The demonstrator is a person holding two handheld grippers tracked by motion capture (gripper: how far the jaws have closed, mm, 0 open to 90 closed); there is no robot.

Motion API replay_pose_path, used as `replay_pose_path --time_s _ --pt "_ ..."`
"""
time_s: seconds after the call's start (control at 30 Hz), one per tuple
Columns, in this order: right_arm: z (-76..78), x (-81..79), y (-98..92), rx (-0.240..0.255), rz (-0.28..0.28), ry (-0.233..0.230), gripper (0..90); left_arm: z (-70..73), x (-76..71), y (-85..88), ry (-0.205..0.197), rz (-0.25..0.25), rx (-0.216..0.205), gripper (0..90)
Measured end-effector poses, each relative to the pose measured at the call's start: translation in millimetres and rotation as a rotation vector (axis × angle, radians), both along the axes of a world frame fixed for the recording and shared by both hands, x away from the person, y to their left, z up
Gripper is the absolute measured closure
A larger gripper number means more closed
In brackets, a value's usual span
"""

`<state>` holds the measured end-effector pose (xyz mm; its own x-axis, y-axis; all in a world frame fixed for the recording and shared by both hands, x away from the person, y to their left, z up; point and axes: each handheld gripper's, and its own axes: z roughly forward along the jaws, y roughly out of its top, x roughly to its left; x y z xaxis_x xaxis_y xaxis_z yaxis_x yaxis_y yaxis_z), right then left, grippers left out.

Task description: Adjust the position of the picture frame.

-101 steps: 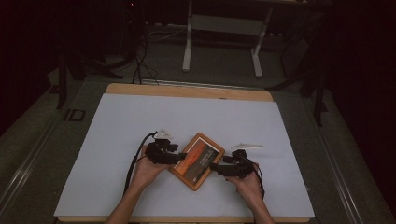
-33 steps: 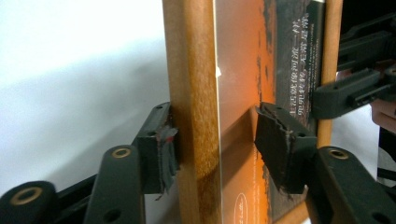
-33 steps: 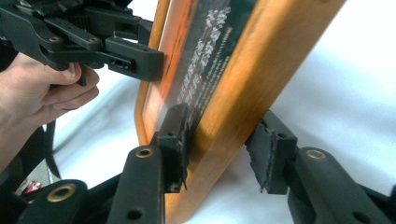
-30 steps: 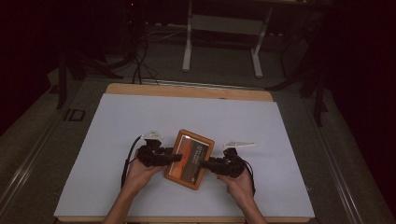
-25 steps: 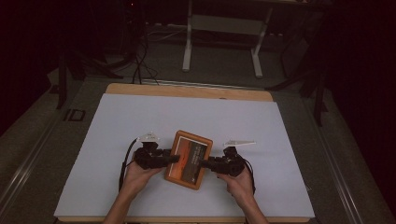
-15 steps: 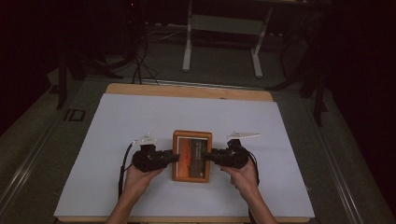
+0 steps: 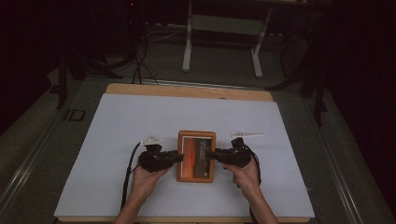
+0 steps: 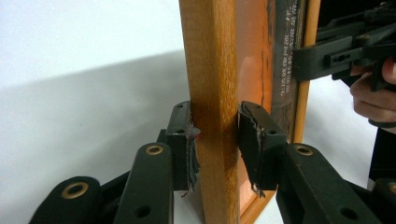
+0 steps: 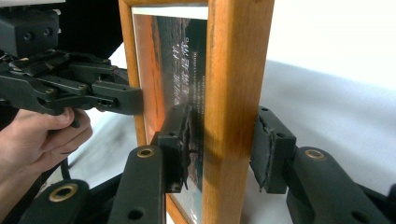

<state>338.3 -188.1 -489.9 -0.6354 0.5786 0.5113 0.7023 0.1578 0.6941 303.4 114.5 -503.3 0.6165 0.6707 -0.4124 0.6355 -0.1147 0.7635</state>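
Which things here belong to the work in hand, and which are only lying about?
In the work:
- picture frame
- left tongs, shut on its left side
- right tongs, at its right side

Lying about:
- white strip on the table

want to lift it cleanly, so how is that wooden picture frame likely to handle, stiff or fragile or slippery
The picture frame looks stiff: its thick wooden rail shows no bend where the left gripper clamps it. The glossy front pane is probably fragile and slippery, so gripping the wood seems safer. The right gripper straddles the opposite rail with a gap, so that side may slip.
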Motion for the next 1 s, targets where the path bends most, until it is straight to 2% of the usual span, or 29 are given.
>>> replay_pose_path --time_s 0.23,0.37,0.4,0.63,0.87,0.93,1.0 --pt "-6.9 3.5 -1.6 0.010 -0.021 0.014 59.7 -2.3 4.1 -3.0 0.024 0.020 -0.003 65.9" --pt "-9.6 5.8 -0.3 0.013 -0.033 0.017 59.5 -4.0 5.3 -5.7 0.013 0.027 0.025 62.8" --pt "-11.6 8.0 -0.1 0.020 -0.041 0.031 59.4 -4.7 5.7 -6.3 0.010 0.027 0.031 62.8" --pt "-15.5 14.4 1.5 0.010 -0.050 0.058 57.5 -8.7 9.7 -8.1 0.021 0.037 0.033 60.0" --pt "-18.6 19.1 7.4 -0.027 -0.077 0.082 53.7 -15.4 16.1 -9.2 0.057 0.053 0.022 57.3" --pt "-21.8 21.5 8.0 -0.032 -0.088 0.094 52.9 -18.6 19.1 -9.8 0.077 0.058 0.016 55.9" --pt "-24.7 23.1 8.9 -0.043 -0.101 0.109 52.4 -22.2 23.1 -8.7 0.115 0.065 0.002 55.1"
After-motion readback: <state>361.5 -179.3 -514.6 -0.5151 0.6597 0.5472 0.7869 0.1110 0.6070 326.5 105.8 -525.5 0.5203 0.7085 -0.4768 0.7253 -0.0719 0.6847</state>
